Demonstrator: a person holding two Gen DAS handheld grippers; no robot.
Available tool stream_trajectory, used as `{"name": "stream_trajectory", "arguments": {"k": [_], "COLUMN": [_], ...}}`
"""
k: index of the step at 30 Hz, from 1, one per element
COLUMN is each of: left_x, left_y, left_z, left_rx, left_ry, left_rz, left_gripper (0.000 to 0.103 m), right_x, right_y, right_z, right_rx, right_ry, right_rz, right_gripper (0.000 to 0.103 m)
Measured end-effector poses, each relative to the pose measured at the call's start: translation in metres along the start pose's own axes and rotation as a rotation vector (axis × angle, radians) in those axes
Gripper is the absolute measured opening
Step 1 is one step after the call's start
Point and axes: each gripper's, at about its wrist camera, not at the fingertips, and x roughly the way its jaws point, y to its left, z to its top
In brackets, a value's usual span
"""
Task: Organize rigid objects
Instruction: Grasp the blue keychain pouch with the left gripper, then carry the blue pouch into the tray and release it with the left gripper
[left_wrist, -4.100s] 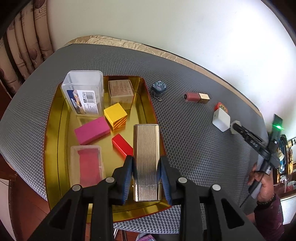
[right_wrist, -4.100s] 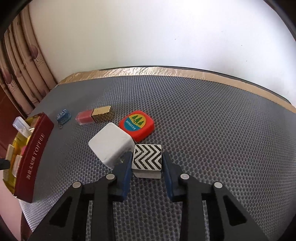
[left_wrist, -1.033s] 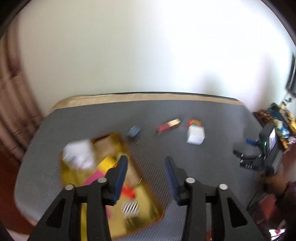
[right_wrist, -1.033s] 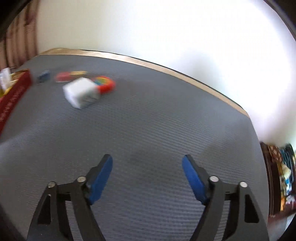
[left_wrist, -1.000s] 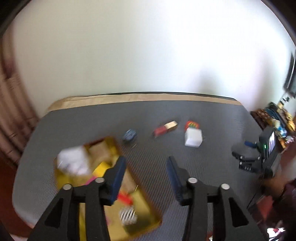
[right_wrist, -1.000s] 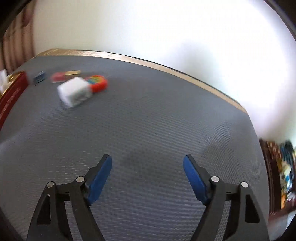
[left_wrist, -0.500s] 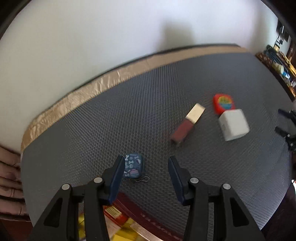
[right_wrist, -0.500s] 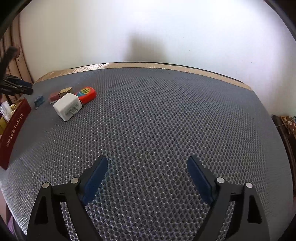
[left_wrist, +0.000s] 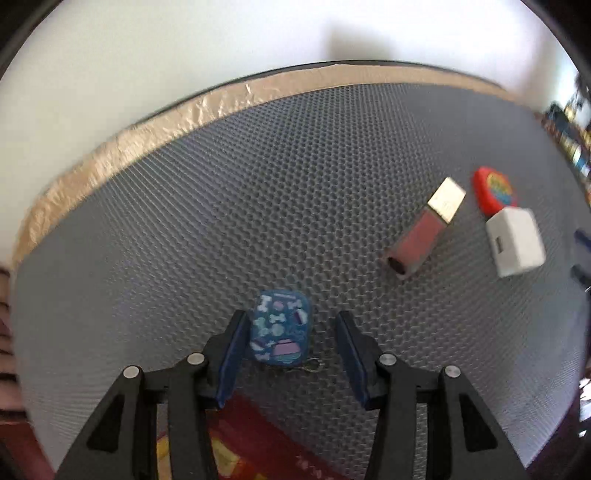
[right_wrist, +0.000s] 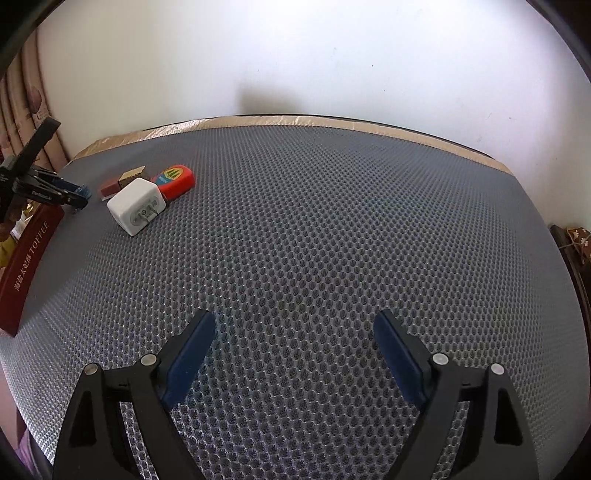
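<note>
Left gripper (left_wrist: 290, 341) spread open, holding nothing, straddling blue keychain case (left_wrist: 279, 328) at table's 9 o'clock, likely lining up a grab. Right gripper (right_wrist: 293, 350) wide open, empty, parked around 5 o'clock.

Left wrist view close above mat, right wrist view farther back, both sharing white charger (left_wrist: 515, 242) (right_wrist: 136, 210)

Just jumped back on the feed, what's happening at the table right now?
The left gripper is open around a small blue patterned case on the grey mat, one finger right beside it, not yet closed. The right gripper hangs open over bare mat, holding nothing. Still loose on the mat: a pink tube with a gold cap, a red tape measure and a white charger. The red tin sits at the left edge.
</note>
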Motion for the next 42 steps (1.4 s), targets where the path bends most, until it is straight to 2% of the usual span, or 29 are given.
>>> {"name": "stream_trajectory", "arguments": {"k": [2,7,12,16,19,20,23,27,29,34,42], "left_x": [-0.001,-0.007,-0.056,-0.117,-0.152,-0.156,-0.169,-0.165,-0.156,-0.126,-0.095], "left_y": [0.003,0.0,-0.007,-0.011,-0.01,-0.009,-0.008,0.004,0.017,0.034,0.05], "left_z": [-0.001,-0.005,-0.029,-0.076,-0.123,-0.133,-0.174,-0.205,-0.212,-0.214,-0.199], "left_rx": [-0.018,-0.052,-0.155,-0.222,-0.292,-0.303,-0.307,-0.336,-0.364,-0.368,-0.376], "left_ry": [-0.014,-0.047,-0.15,-0.225,-0.226,-0.222,-0.186,-0.148,-0.131,-0.09,-0.087], "left_rz": [-0.04,-0.022,-0.055,-0.061,-0.048,-0.037,0.059,0.15,0.167,0.189,0.2], "left_gripper": [0.031,0.031,0.031,0.031,0.031,0.031,0.031,0.031,0.031,0.031,0.032], "right_x": [0.0,0.0,0.001,0.001,0.0,0.0,0.001,0.003,0.003,0.005,0.009], "right_y": [0.0,0.0,-0.001,-0.001,0.0,0.0,0.0,0.001,0.001,0.001,0.001], "right_z": [0.0,0.0,-0.001,-0.001,-0.001,-0.001,-0.001,-0.001,-0.001,-0.001,0.0], "right_rx": [0.0,0.004,0.003,0.002,0.001,0.0,-0.004,-0.012,-0.013,-0.015,-0.015], "right_ry": [0.001,0.0,0.002,0.003,-0.001,0.0,0.003,0.015,0.016,0.024,0.032], "right_rz": [0.001,-0.004,-0.001,-0.004,-0.011,-0.012,-0.018,-0.026,-0.033,-0.046,-0.047], "right_gripper": [0.086,0.086,0.087,0.087,0.087,0.087,0.087,0.087,0.087,0.087,0.088]}}
